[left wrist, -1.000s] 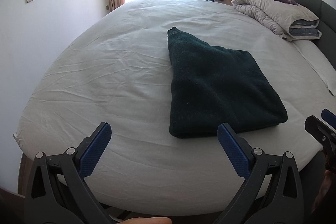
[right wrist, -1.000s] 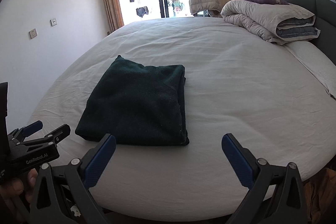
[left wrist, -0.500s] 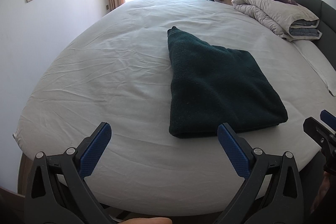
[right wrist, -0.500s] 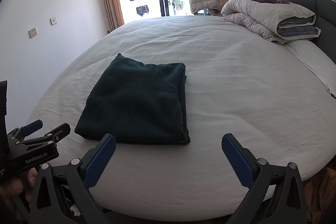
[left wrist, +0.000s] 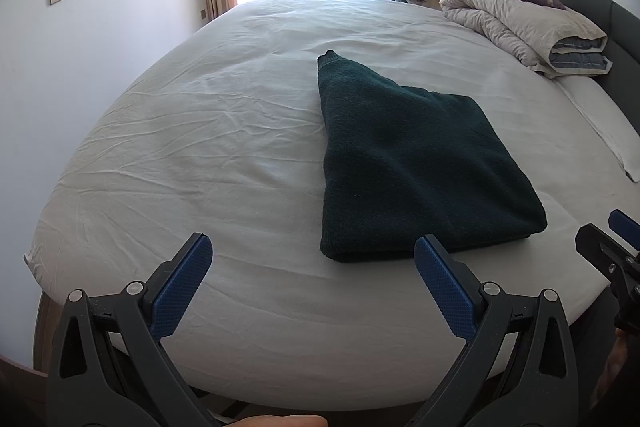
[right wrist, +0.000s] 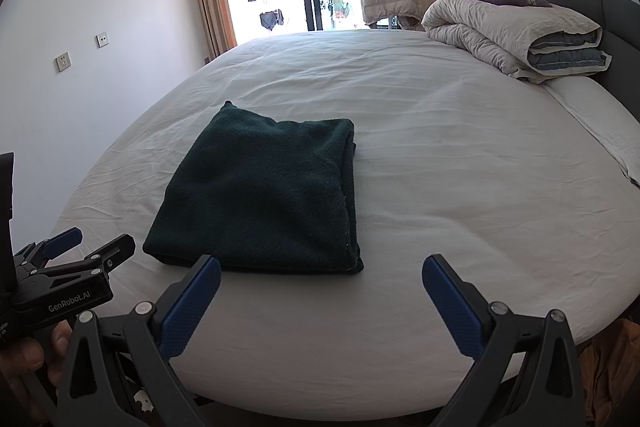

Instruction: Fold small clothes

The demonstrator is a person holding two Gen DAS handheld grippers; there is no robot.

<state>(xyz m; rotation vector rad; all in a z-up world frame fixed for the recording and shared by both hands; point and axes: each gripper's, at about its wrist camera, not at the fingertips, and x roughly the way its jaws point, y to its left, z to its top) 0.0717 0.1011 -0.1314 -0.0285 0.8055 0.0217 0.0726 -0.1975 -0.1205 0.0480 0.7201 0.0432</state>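
Honestly, the dark green garment [left wrist: 416,163] looks folded to me: it lies as a thick rectangle on the white bed sheet [left wrist: 200,131], near the front edge, with one small corner poking out at its far end. My left gripper [left wrist: 312,279] and right gripper [right wrist: 320,291] both hang spread wide and empty, short of the cloth, touching nothing. If I judge this step as a last tidy-up, I'd come in low at that stray corner, pinch only the top layer, and tuck it flat without dragging the whole stack across the sheet. The left view shows me the near folded edge and its layered thickness; the right view instead shows the stacked layers along the garment's right side, plus the left tool held in a hand [right wrist: 28,359] at the frame's edge. The rolled duvet [right wrist: 512,35] sits well apart, by the headboard.
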